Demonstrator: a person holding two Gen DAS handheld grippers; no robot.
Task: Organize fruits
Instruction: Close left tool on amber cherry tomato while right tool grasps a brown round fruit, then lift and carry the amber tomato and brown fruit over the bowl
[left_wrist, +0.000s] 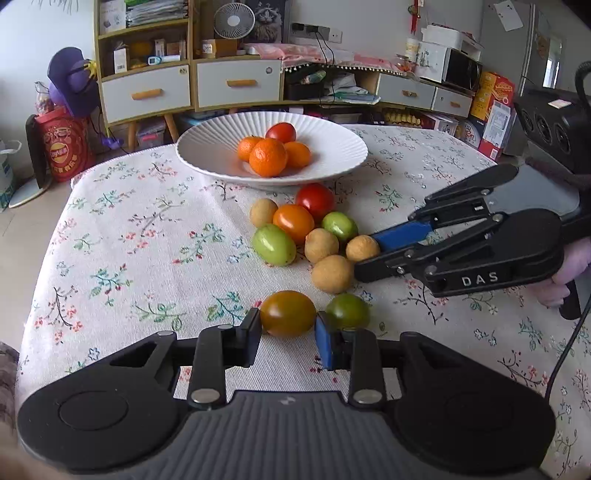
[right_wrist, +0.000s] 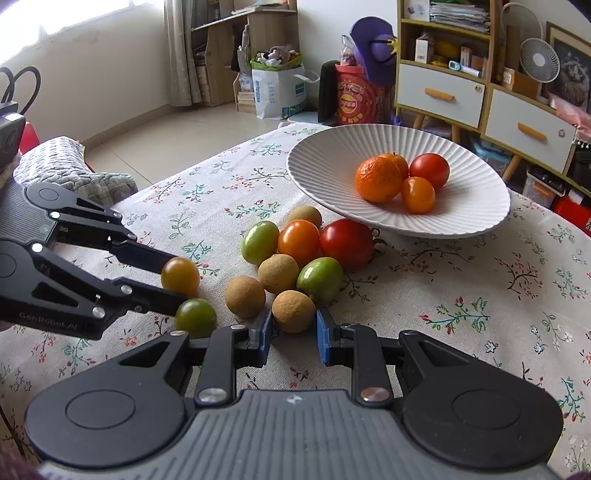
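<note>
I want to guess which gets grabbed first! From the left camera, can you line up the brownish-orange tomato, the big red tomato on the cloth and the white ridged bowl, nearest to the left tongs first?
1. Brownish-orange tomato: gripped between the left tongs.
2. Big red tomato: middle of the cloth, behind the pile.
3. White ridged bowl: farthest back.

I am seeing the table's floral cloth (left_wrist: 147, 240) carrying a white ribbed plate (left_wrist: 207, 147) and loose fruits (left_wrist: 293, 221) lying just beside it.
</note>
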